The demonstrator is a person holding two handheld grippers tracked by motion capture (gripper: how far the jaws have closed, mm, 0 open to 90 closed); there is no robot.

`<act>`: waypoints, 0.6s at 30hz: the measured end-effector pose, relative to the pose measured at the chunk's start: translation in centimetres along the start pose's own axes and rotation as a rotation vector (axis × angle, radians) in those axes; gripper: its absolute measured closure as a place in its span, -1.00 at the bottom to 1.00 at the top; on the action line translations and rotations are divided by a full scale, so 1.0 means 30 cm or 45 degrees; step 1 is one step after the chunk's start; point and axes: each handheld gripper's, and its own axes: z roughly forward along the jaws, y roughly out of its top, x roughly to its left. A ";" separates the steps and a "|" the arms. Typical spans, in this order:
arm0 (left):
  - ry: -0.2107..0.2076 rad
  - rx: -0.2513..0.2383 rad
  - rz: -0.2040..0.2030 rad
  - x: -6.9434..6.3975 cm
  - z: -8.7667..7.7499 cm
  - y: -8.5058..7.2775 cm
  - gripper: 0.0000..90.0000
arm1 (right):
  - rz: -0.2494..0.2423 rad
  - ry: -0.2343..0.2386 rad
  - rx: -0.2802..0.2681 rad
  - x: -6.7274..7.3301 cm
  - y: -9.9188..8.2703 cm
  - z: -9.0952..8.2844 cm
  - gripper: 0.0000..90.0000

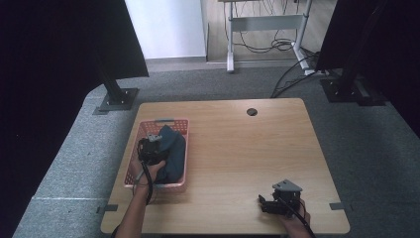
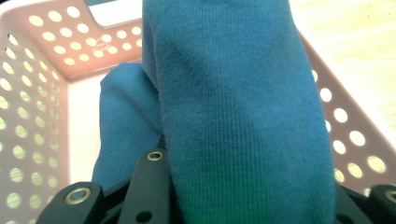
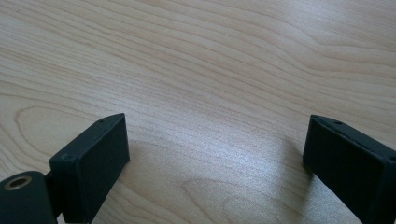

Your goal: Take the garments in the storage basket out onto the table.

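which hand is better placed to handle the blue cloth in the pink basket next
Left. The left gripper is already in the pink basket, with the blue cloth between its jaws. The right gripper rests open on the bare table, far off.

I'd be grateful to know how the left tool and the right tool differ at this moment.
The left tool sits in the pink basket; the right tool rests near the table's front edge. Blue cloth lies between the left tool's jaws; the right tool's jaws stand wide apart over bare wood. Both are black and hand-held.
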 end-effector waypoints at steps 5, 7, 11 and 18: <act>-0.005 -0.026 -0.004 0.000 -0.021 0.004 0.49 | -0.001 -0.001 -0.001 0.000 0.000 0.000 -0.85; -0.007 -0.032 -0.006 0.000 -0.025 0.005 0.49 | -0.001 -0.001 -0.001 0.000 0.000 0.000 -0.85; -0.009 -0.047 -0.012 0.004 -0.036 0.005 0.49 | -0.001 -0.001 0.000 0.000 0.000 0.000 -0.85; -0.011 -0.073 -0.016 0.007 -0.058 0.006 0.49 | 0.000 -0.001 0.000 0.000 0.000 0.000 -0.85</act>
